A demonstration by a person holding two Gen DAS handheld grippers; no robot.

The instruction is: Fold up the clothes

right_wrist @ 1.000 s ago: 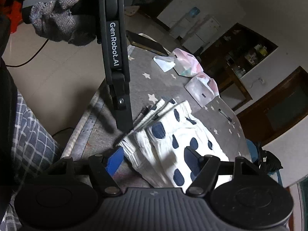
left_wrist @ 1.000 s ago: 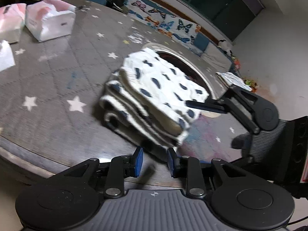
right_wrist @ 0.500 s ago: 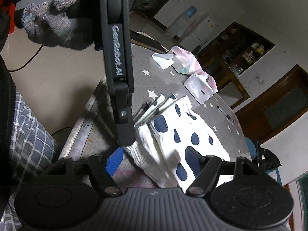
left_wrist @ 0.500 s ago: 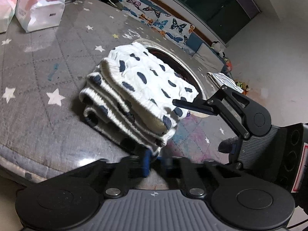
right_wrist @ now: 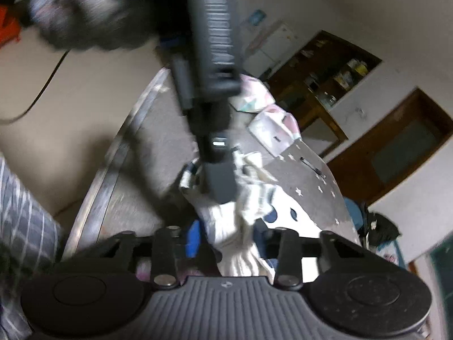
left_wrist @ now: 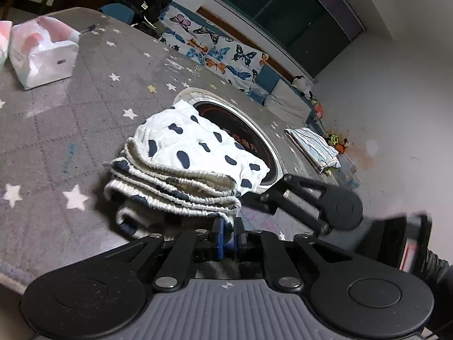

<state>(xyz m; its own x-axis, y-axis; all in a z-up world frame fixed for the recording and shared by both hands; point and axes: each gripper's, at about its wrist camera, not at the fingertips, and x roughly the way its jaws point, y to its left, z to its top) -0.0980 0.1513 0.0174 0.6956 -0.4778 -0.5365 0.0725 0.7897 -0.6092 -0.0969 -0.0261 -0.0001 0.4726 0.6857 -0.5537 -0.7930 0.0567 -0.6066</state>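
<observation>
A folded white garment with navy spots [left_wrist: 187, 144] lies in several layers on the grey star-patterned table [left_wrist: 56, 130]. My left gripper [left_wrist: 228, 236] is at the garment's near edge, its blue pads almost together on the lowest layer. The right gripper [left_wrist: 271, 192] reaches in at the garment's right corner. In the blurred right wrist view, bunched cloth of the garment [right_wrist: 237, 243] fills the gap between the fingers of my right gripper [right_wrist: 228, 238]. The left gripper [right_wrist: 219, 189], held by a gloved hand [right_wrist: 70, 19], comes down onto the garment's far edge.
Pink-and-white tissue packs [left_wrist: 42, 53] stand at the table's far left. A round dark inset [left_wrist: 240, 133] sits in the table behind the garment, and a folded striped cloth [left_wrist: 311, 147] lies beyond it. The table edge [right_wrist: 93, 198] and a person's checked clothing [right_wrist: 19, 226] are at left.
My left gripper went from open to shut at the garment's near edge. The right gripper's fingers narrowed onto the cloth. The left gripper has swung across the right wrist view, which is now blurred.
</observation>
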